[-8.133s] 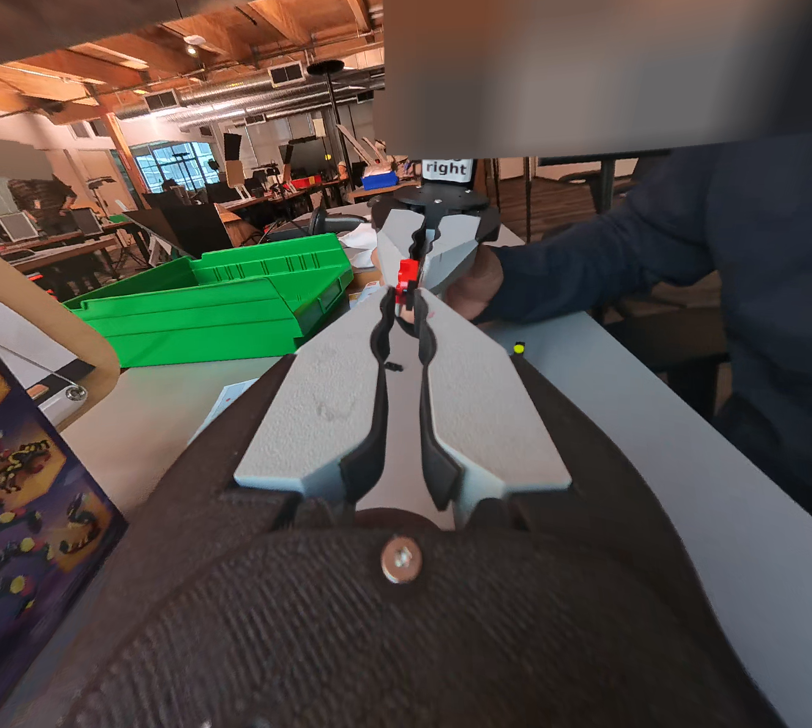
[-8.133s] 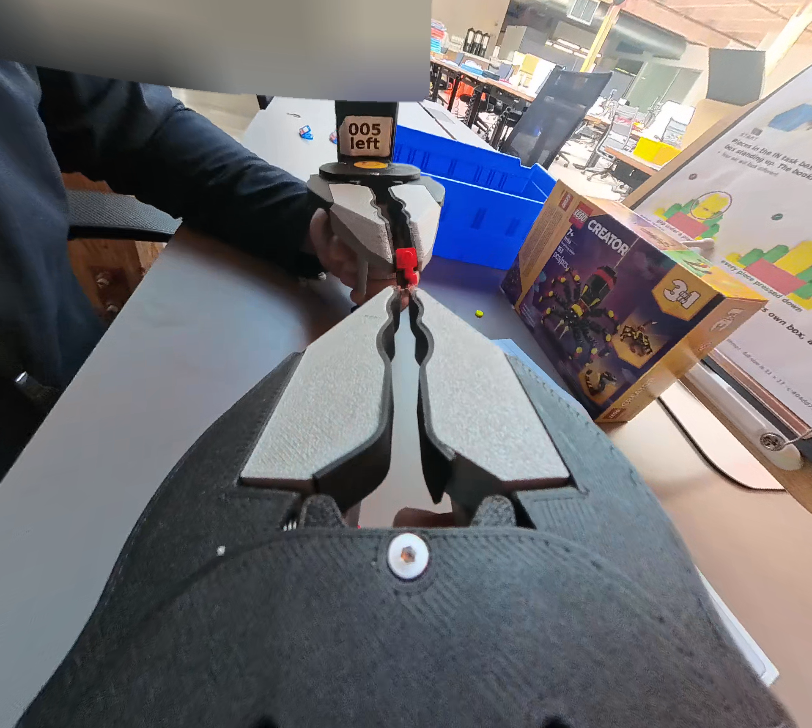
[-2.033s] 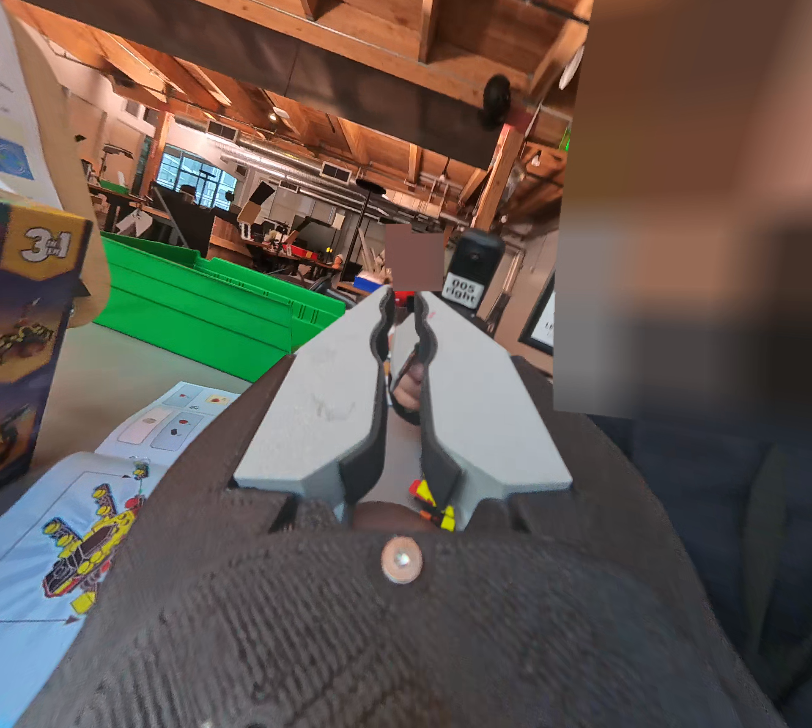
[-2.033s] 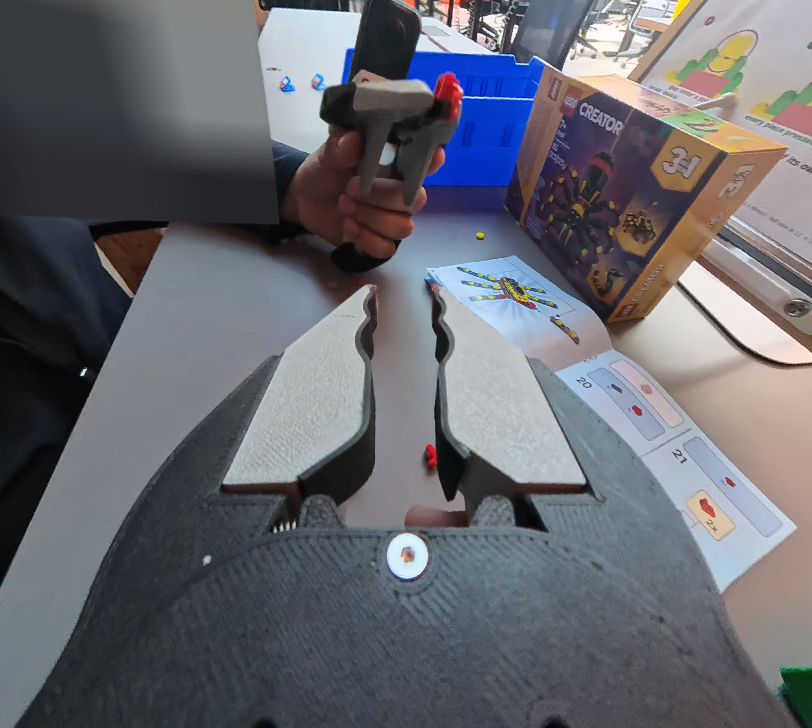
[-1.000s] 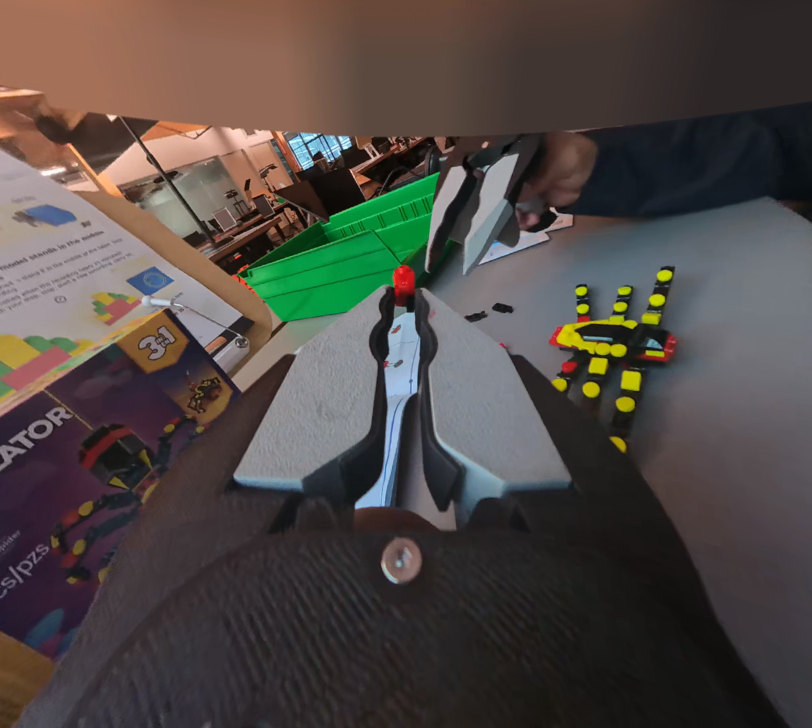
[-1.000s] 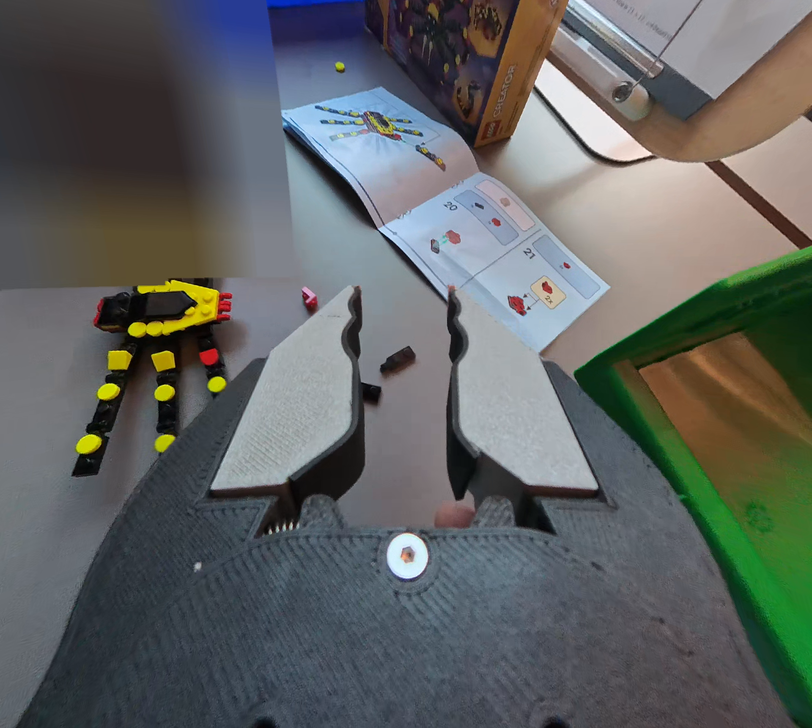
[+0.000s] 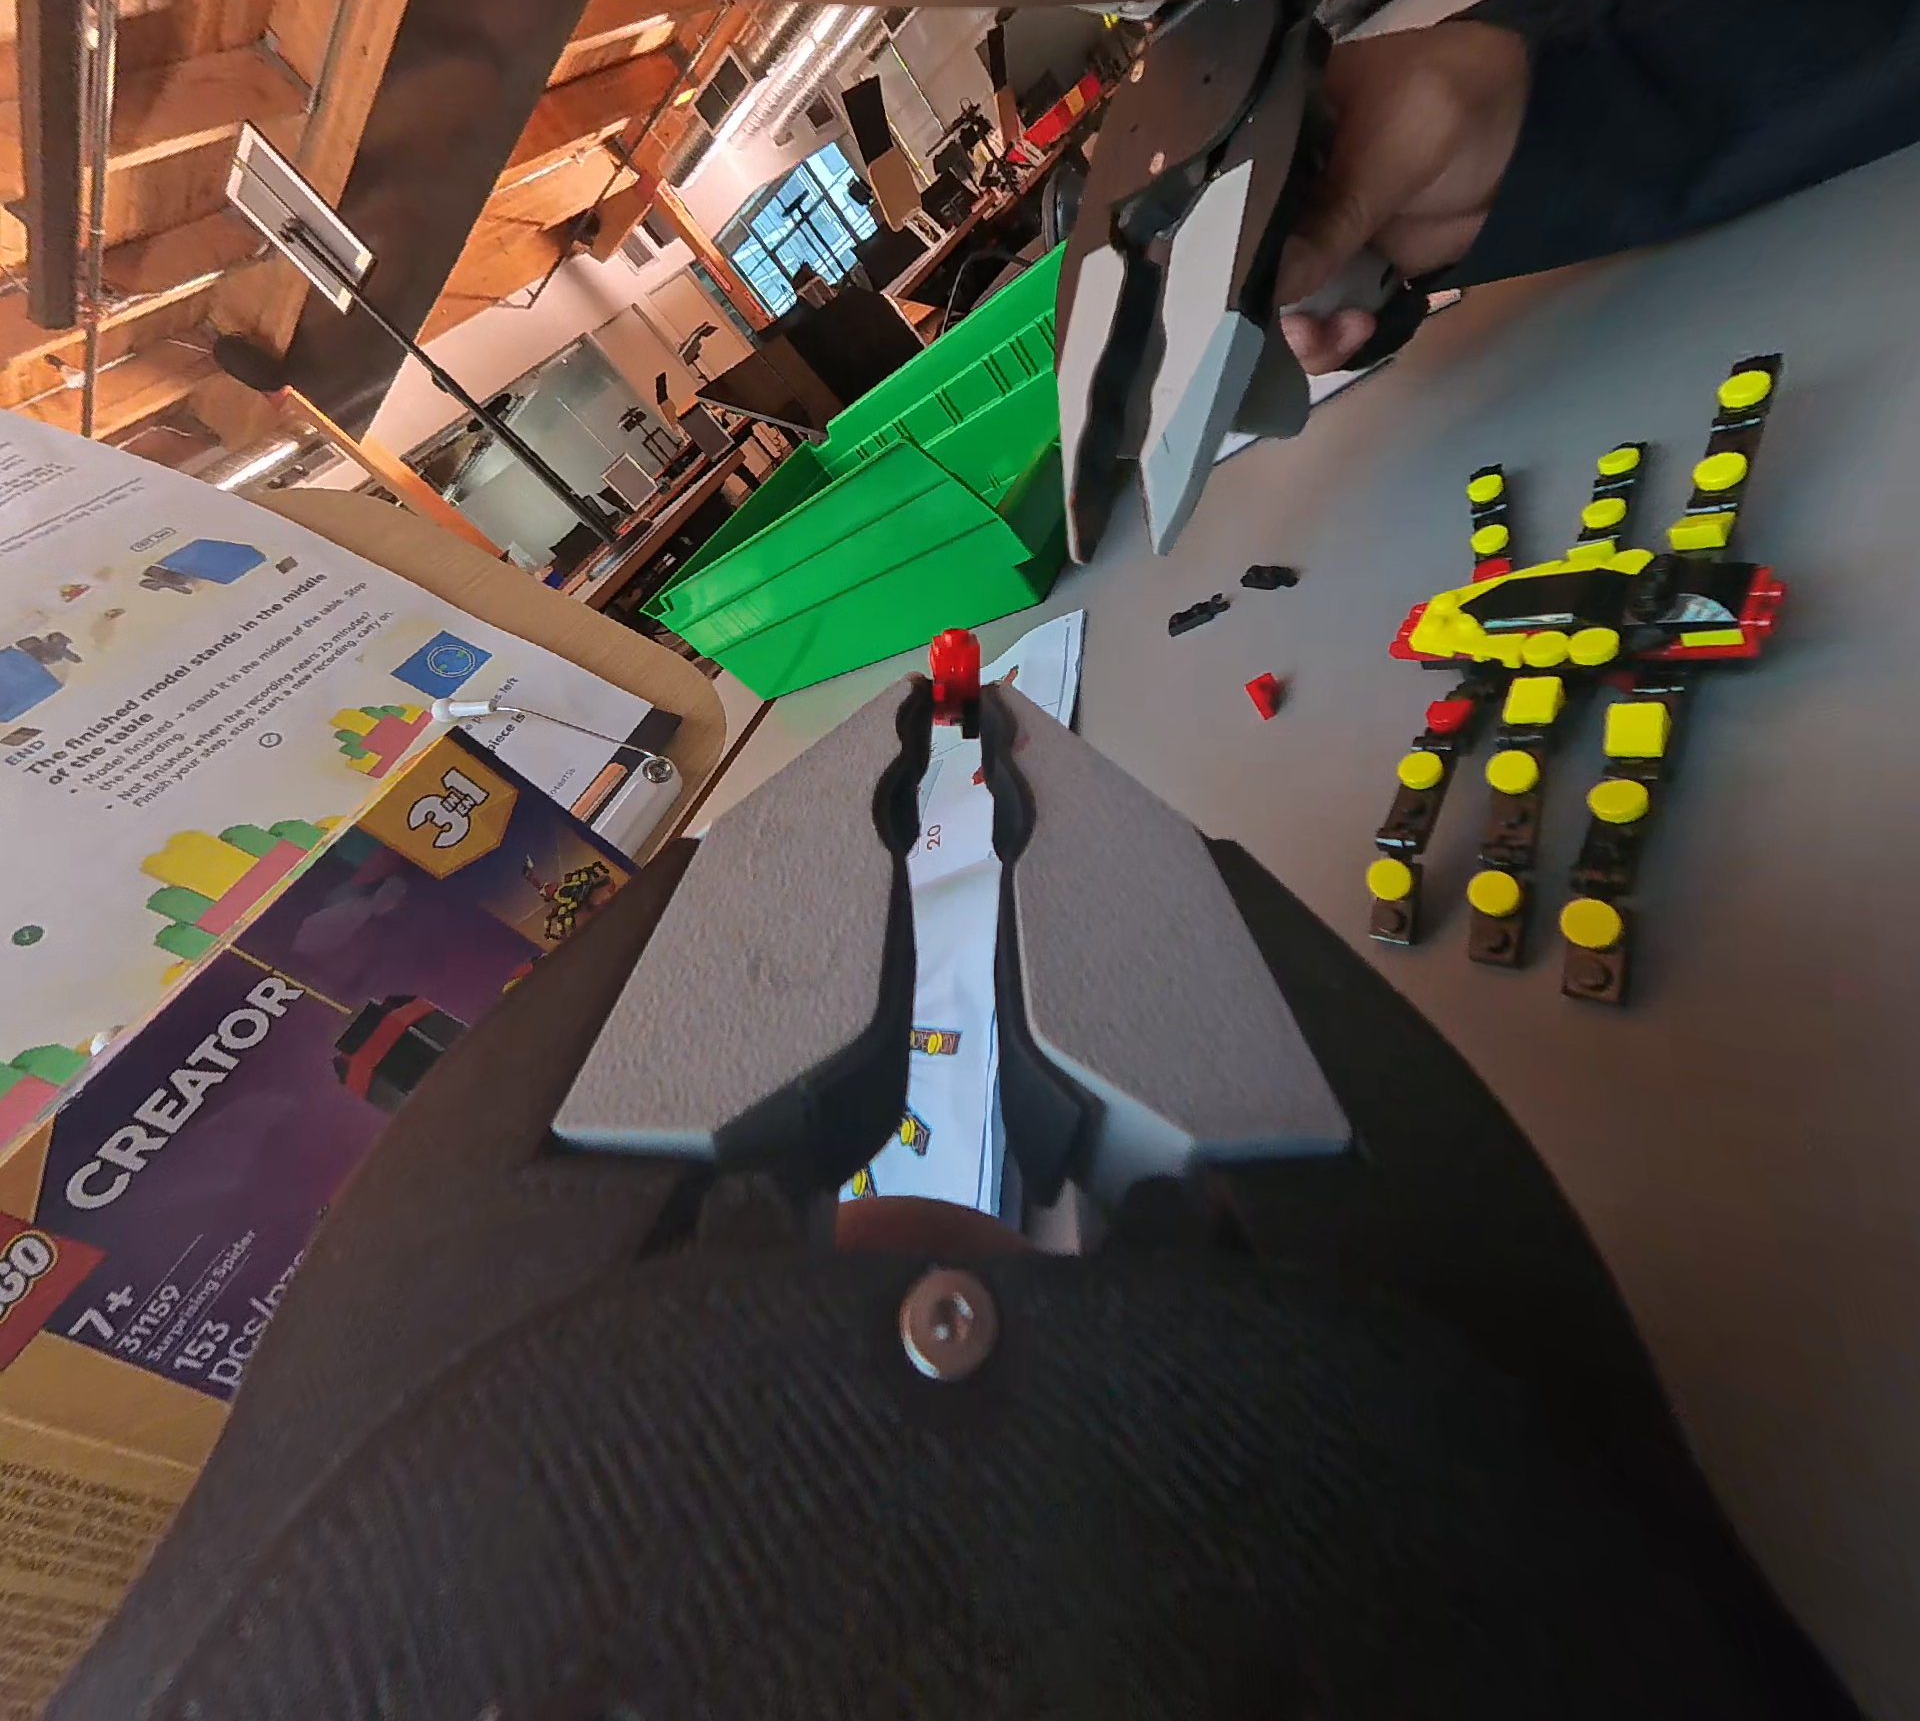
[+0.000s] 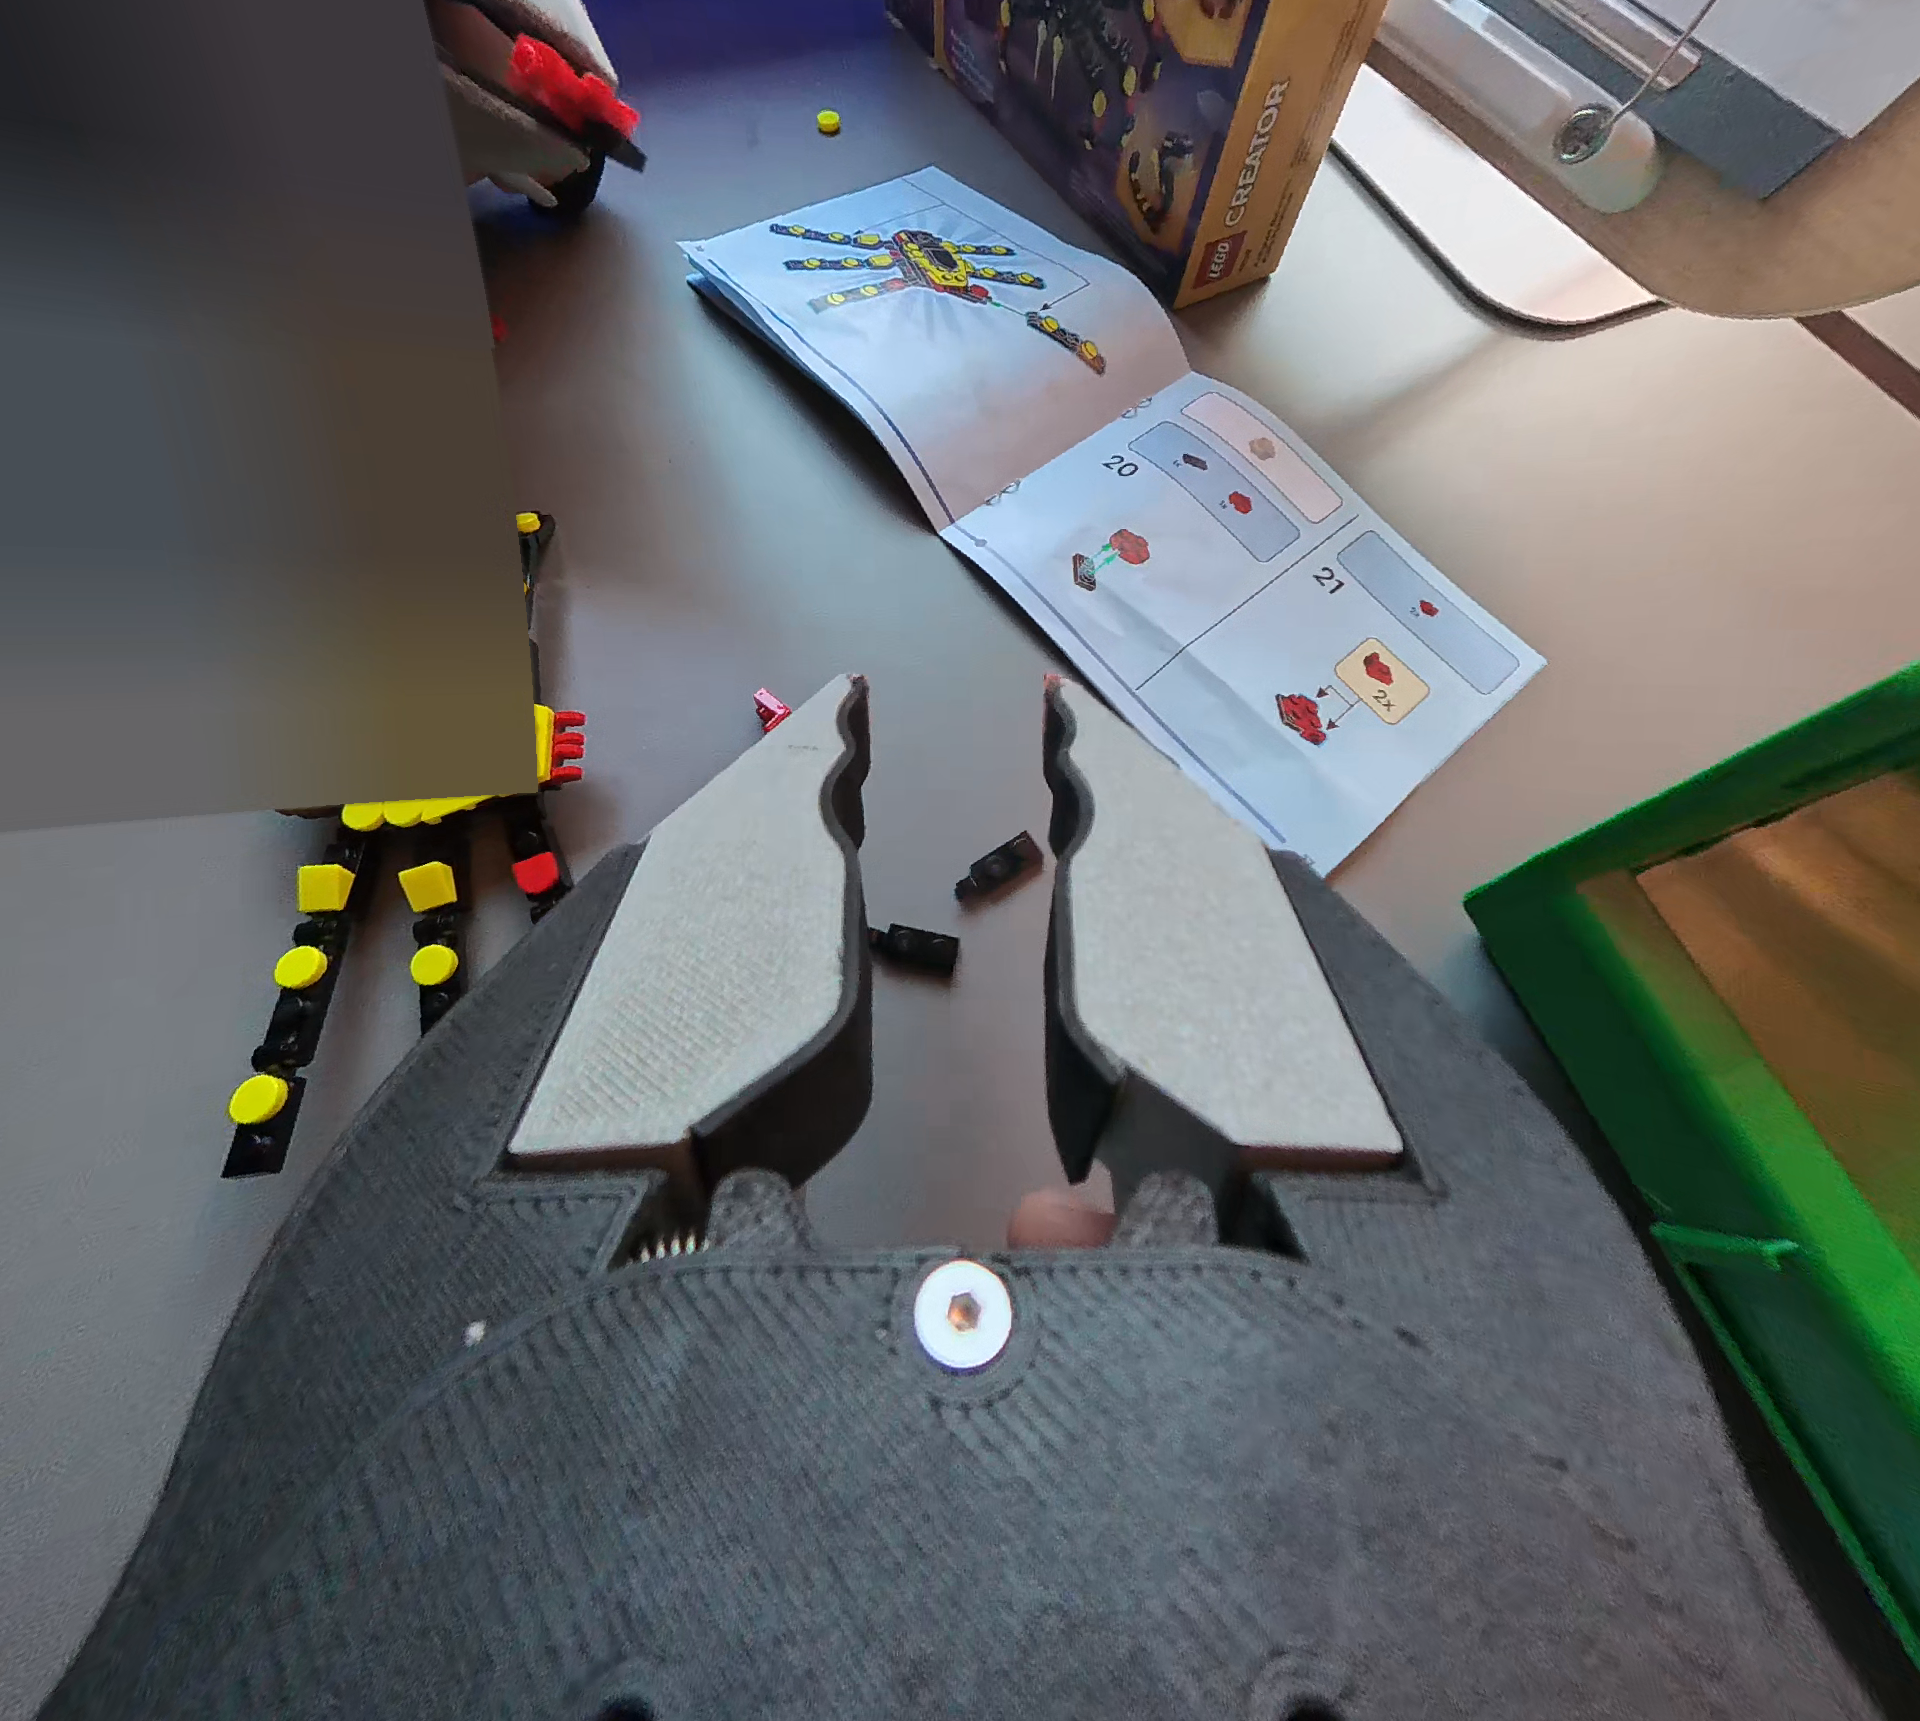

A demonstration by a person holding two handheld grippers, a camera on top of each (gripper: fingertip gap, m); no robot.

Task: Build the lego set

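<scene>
Grey table (image 8: 727,476): L gripper (image 7: 954,703) jaws clamp red piece (image 7: 952,672); R gripper (image 8: 951,689) jaws apart (over black bits (image 8: 997,863)).

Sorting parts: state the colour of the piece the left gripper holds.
Red piece, clearest in the left wrist view.

booklet (image 8: 1091,466) before box (image 8: 1132,30), bin (image 8: 1704,1027) right, model (image 7: 1558,684) left

In the right wrist view, a laid-over blur covers most of the spider model (image 8: 416,861), leaving only its legs and red end showing, and hides all but the tips of the left gripper (image 8: 597,123). The green bin (image 8: 1662,996) is cut off by the right edge, the box (image 8: 1195,61) by the top edge. The red piece (image 7: 954,665) is too small to make out.
</scene>
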